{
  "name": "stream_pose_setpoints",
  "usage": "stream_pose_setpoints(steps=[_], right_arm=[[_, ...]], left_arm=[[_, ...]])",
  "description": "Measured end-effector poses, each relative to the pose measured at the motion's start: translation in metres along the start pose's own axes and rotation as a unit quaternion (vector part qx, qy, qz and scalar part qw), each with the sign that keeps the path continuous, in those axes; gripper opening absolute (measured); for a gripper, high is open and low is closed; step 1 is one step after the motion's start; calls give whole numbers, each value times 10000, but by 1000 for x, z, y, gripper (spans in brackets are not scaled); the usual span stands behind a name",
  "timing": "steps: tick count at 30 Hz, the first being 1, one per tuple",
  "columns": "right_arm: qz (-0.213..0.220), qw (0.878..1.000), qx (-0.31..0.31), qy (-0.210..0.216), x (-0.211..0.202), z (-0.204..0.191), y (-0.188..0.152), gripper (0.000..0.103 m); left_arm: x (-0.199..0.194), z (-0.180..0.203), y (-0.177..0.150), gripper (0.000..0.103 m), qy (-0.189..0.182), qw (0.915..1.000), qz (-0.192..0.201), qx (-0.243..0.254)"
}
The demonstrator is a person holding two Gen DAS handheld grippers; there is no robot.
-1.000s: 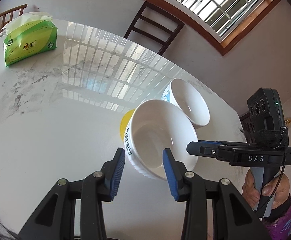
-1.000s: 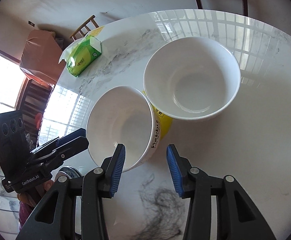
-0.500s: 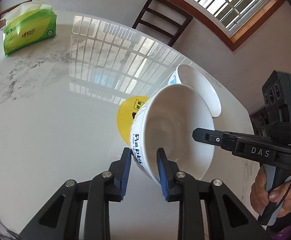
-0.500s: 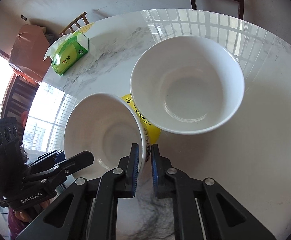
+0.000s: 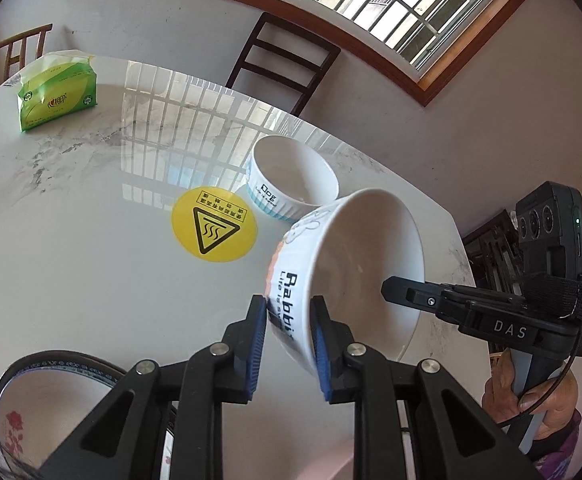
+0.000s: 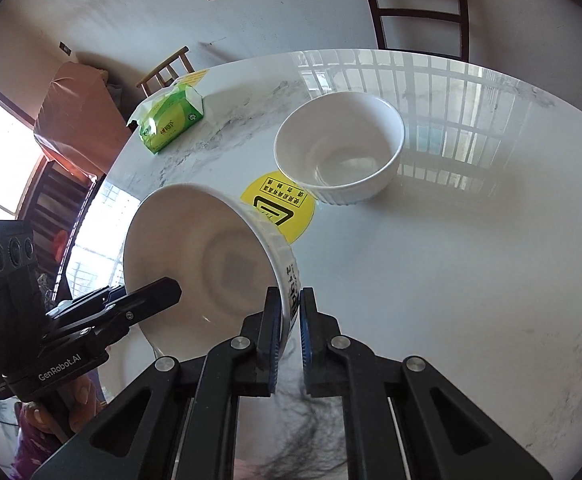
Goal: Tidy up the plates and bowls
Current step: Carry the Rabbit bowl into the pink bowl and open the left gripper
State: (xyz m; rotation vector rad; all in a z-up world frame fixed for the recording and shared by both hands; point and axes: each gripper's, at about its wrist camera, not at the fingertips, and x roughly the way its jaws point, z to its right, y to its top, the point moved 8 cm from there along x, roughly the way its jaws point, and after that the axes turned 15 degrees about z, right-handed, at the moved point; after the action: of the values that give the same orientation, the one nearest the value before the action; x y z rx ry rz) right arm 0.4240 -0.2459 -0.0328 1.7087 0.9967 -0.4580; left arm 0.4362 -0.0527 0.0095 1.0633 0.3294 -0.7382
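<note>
The white marble tabletop (image 5: pixel 71 272) is carrying everything here, with a green tissue pack (image 5: pixel 57 94) sitting far back near its edge. Nearest the cameras, the Rabbit bowl (image 5: pixel 355 264) is hanging tilted above the tabletop, empty inside, with both grippers pinching opposite sides of its rim. The left gripper (image 5: pixel 287 344) is holding the printed wall between narrowly set fingers (image 5: pixel 255 344), while the right gripper (image 6: pixel 289 328) is clamping the rim with its fingers (image 6: pixel 271 336) almost together. Behind it, the Dog bowl (image 5: pixel 291 184) is standing upright on the tabletop, also empty (only a glossy reflection shows at its bottom). A patterned bowl (image 5: pixel 51 400) with a red flower is peeking in at the left wrist view's lower corner. The yellow warning sticker (image 5: pixel 214 224) is lying flat just beside the Dog bowl.
</note>
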Motion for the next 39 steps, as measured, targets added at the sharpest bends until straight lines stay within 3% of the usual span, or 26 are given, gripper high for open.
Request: stream_pose_setpoints(steps=[9,16,25,39], right_arm=[[491,9988,-8,-21,-100,-7,-40,10],[395,9991,-50,-135,-134,-14,-100,11],[188,9997,72,-135,-139,-17,-154,11],[-197,9993,169,-279,-124,-17,-184,10]], left_arm=[[-64,54,-41,23,-404,9991,-33,142],[-94,61,-87,23,-529,9982,-283,59],[-109,53,-137,23,-412,9970,-644,109],[-106,46,-151,23,-172,9972,-645,343]])
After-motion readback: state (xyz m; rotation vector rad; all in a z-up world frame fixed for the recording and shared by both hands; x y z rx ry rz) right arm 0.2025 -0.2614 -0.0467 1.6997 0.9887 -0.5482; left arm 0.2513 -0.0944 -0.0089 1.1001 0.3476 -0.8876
